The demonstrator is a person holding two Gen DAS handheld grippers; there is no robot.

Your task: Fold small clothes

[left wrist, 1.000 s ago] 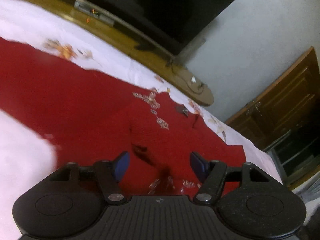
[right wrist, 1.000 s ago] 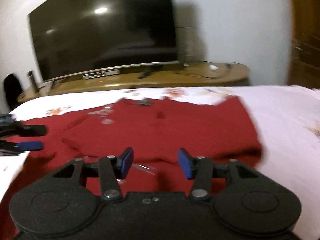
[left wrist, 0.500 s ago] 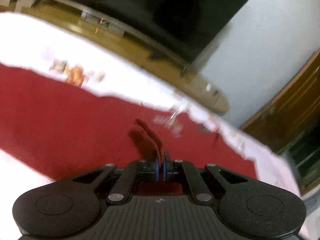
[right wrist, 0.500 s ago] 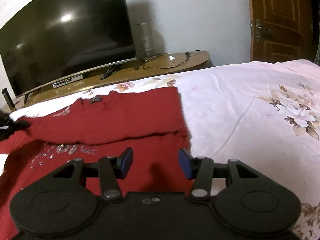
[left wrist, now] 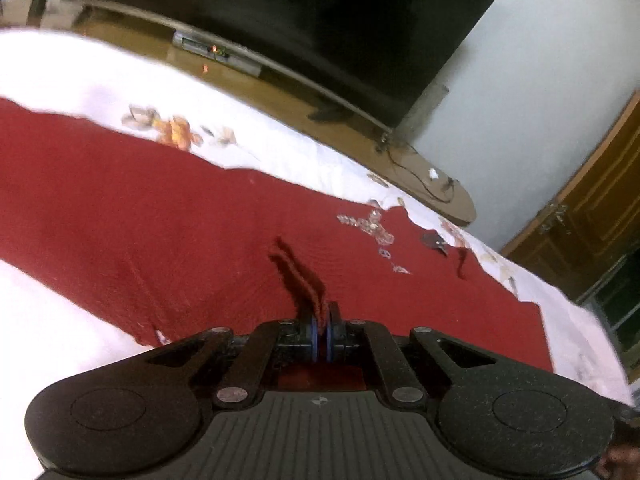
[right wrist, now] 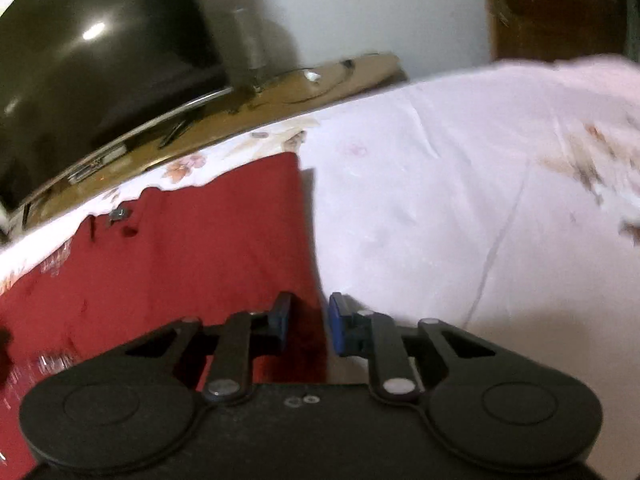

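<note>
Left hand-held gripper [left wrist: 322,334] tilted down, pinched on red garment [left wrist: 160,208]; right hand-held gripper [right wrist: 308,322] closing astride its edge

Dim indoor light, motion blur, fisheye warping

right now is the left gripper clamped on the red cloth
Yes, the left gripper has its fingers pressed together on a raised pinch of the red cloth.

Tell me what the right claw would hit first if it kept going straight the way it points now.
Probably the right-hand edge of the red garment: the right claw is closing with that edge between its jaws, seemingly not yet pinched. Just past it lies the floral bedsheet. Blur leaves depth uncertain.
</note>
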